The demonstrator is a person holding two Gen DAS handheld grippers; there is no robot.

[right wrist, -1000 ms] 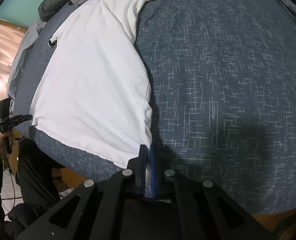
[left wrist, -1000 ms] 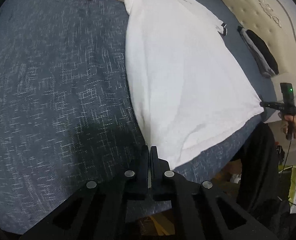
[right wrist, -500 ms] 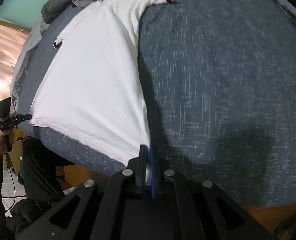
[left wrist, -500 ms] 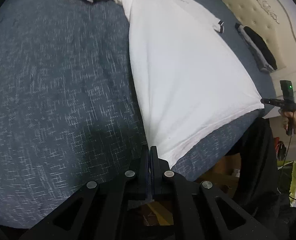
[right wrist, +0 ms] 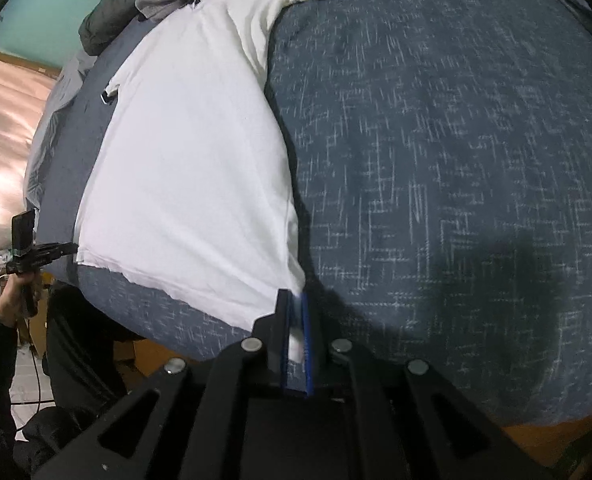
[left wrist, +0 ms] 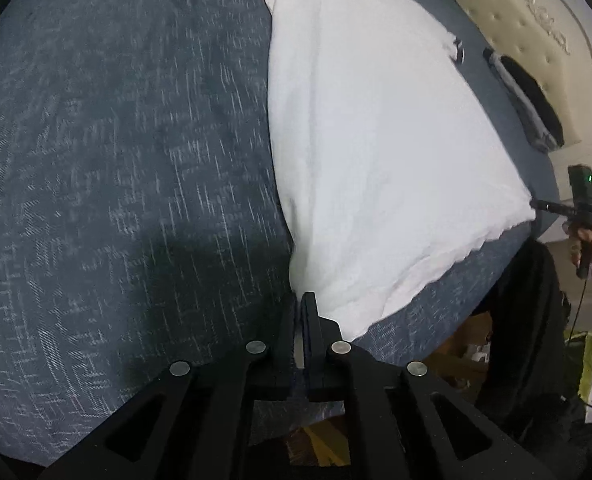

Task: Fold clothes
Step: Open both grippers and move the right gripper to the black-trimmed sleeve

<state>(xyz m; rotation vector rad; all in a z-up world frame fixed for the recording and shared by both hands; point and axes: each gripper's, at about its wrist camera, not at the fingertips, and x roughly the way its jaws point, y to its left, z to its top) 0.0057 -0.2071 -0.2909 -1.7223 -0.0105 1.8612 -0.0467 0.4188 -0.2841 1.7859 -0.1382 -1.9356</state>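
Observation:
A white polo shirt (left wrist: 376, 152) with dark-trimmed sleeves lies stretched lengthwise on the blue-grey bed cover (left wrist: 115, 160). My left gripper (left wrist: 299, 300) is shut on one bottom hem corner of the shirt. In the right wrist view the same shirt (right wrist: 187, 168) runs away from me, and my right gripper (right wrist: 294, 298) is shut on the other hem corner, white cloth showing between its blue-edged fingers. Each gripper appears in the other's view at the far hem corner: the right gripper (left wrist: 536, 205) and the left gripper (right wrist: 71, 247). The hem sags slightly between them.
A cream tufted headboard (left wrist: 536, 40) stands at the right of the left wrist view, with a folded dark and grey garment (left wrist: 528, 100) beside it. Grey clothes (right wrist: 151, 4) are piled past the collar. The person's dark trousers (left wrist: 528, 320) stand at the bed edge.
Both grippers have pulled the hem corners back toward the bed edge. The shirt has slid along the cover and drawn tauter, its far sleeve bunching up.

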